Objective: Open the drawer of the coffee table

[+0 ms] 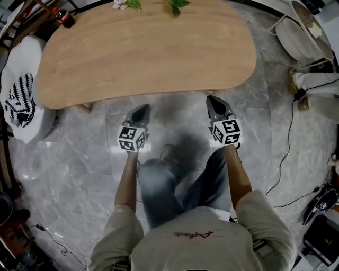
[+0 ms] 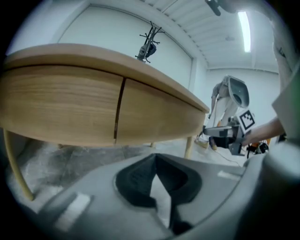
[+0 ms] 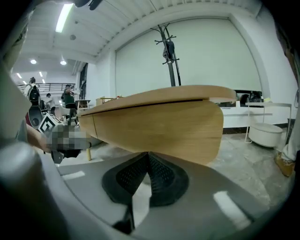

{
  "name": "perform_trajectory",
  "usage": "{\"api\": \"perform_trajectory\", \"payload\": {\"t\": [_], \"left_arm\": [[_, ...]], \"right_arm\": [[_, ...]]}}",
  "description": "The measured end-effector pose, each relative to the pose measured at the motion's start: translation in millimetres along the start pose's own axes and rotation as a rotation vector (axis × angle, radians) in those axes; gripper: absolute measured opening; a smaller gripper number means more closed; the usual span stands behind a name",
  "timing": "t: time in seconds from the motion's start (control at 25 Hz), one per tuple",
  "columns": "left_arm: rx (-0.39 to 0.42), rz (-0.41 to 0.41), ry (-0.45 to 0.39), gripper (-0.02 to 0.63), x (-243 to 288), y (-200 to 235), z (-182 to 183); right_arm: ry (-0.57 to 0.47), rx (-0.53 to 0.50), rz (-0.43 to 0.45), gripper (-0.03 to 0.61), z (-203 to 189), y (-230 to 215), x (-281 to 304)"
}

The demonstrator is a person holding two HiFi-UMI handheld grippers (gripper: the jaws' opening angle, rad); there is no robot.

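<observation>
The oval wooden coffee table fills the upper half of the head view. Its front apron shows two drawer fronts split by a dark vertical seam, with no handle visible. My left gripper hangs just before the table's front edge, left of centre, shut and empty. My right gripper is level with it further right, also shut and empty. In the left gripper view the closed jaws point at the apron near the seam. The right gripper's closed jaws face the apron's right end.
A white pouf with a black-and-white cloth stands left of the table. A cola bottle and green leaves rest on the tabletop. A white round seat and floor cables are on the right. My legs are below the grippers.
</observation>
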State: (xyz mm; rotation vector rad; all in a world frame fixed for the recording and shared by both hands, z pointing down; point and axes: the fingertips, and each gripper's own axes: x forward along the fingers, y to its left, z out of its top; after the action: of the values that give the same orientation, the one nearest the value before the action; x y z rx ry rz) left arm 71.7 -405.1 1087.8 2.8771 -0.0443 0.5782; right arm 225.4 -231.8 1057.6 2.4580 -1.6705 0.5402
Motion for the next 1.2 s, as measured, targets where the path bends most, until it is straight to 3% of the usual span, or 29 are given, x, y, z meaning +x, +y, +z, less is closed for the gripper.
{"api": "perform_trajectory", "payload": {"t": [0.16,0.36,0.48,0.64,0.84,0.88,0.96,1.2], "left_arm": [[0.010,0.000,-0.041,-0.002,13.5,0.2,-7.9],[-0.008,-0.021,-0.086,-0.001,18.7,-4.9,-7.8],[-0.131,-0.047,-0.157,-0.002,18.2,-2.3,-3.4],[-0.294,-0.080,-0.242,-0.002,17.4,-0.1,2.7],[-0.613,-0.213,-0.390,-0.002,24.3,9.2,7.7],[-0.667,-0.237,-0.405,0.015,28.4,12.5,6.6],[-0.751,-0.281,-0.433,0.141,35.6,16.7,7.0],[-0.746,-0.330,-0.409,0.241,51.6,16.5,13.7]], "right_arm": [[-0.038,0.002,0.018,0.005,-16.0,-7.2,4.0],[-0.118,0.098,0.054,0.005,-24.1,-16.3,2.1],[-0.137,0.183,0.107,0.005,-31.4,-17.8,5.7],[-0.185,0.395,0.179,0.006,-38.0,-26.5,3.2],[-0.256,0.656,0.288,0.078,-37.0,-33.9,6.9],[-0.274,0.707,0.316,0.114,-34.7,-36.3,10.7],[-0.305,0.766,0.369,0.192,-28.9,-39.9,17.9],[-0.338,0.737,0.413,0.236,-17.6,-48.8,28.4]]}}
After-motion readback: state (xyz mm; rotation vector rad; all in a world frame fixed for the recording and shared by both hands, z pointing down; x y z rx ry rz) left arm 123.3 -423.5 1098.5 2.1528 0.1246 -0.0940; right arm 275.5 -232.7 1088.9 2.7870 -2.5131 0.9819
